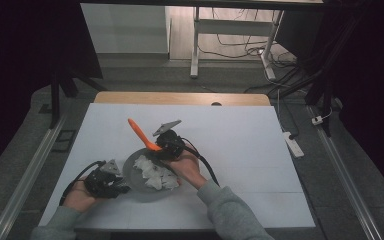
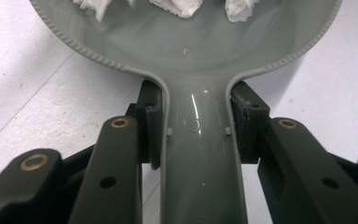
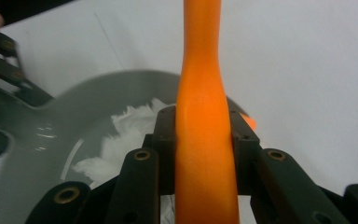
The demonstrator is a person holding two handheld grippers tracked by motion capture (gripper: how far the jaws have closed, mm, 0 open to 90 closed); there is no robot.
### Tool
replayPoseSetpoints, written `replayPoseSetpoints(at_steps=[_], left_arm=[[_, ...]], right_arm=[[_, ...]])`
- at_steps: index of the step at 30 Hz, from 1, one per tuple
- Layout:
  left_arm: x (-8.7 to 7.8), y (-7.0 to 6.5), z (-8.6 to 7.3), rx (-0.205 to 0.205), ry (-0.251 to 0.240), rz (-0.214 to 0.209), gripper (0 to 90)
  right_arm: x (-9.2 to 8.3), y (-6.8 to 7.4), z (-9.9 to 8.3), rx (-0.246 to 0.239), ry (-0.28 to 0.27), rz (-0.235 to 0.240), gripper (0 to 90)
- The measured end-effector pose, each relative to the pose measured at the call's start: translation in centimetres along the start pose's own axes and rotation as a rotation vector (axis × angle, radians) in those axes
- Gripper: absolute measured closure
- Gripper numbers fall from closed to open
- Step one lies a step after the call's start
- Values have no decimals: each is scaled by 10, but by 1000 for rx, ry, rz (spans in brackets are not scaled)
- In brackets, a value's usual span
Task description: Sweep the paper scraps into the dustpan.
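Near the worktop's front edge, left tool (image 1: 111, 181) clamps the grey pan's handle (image 2: 200, 154) while right tool (image 1: 166, 145) grips an orange spatula (image 1: 141, 132); careless scooping could flick white pieces (image 1: 154, 173) overboard.

High view overhead, forward-down; gripper views close, sharing pan (image 2: 200, 42).
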State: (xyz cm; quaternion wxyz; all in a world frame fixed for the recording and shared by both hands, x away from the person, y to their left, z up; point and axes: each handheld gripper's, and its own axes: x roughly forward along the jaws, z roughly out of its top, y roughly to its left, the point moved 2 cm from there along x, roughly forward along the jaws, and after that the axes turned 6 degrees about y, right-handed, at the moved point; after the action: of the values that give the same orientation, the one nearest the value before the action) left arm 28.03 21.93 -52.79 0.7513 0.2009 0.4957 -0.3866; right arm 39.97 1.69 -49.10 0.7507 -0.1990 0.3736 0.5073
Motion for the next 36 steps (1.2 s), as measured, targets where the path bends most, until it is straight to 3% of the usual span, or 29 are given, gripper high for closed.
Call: replayPoseSetpoints(at_steps=[6,10,14,22,28,32,36], left_arm=[[0,0,0,0,0,2,619],[0,-1,0,1,1,1,619],[0,-1,0,2,2,2,619],[0,-2,0,6,6,1,619],[0,-4,0,7,6,5,619],[0,-4,0,7,5,3,619],[0,-4,0,9,5,2,619]], right_arm=[[-26,-5,7,5,-119,-59,703],[-40,-14,3,32,-147,-106,703],[-47,-21,-8,57,-137,-146,703],[-53,-35,-32,154,-101,-226,703],[-46,-48,-44,185,-53,-273,703],[-35,-54,-46,202,-25,-279,703],[-25,-48,-43,208,-24,-240,704]])
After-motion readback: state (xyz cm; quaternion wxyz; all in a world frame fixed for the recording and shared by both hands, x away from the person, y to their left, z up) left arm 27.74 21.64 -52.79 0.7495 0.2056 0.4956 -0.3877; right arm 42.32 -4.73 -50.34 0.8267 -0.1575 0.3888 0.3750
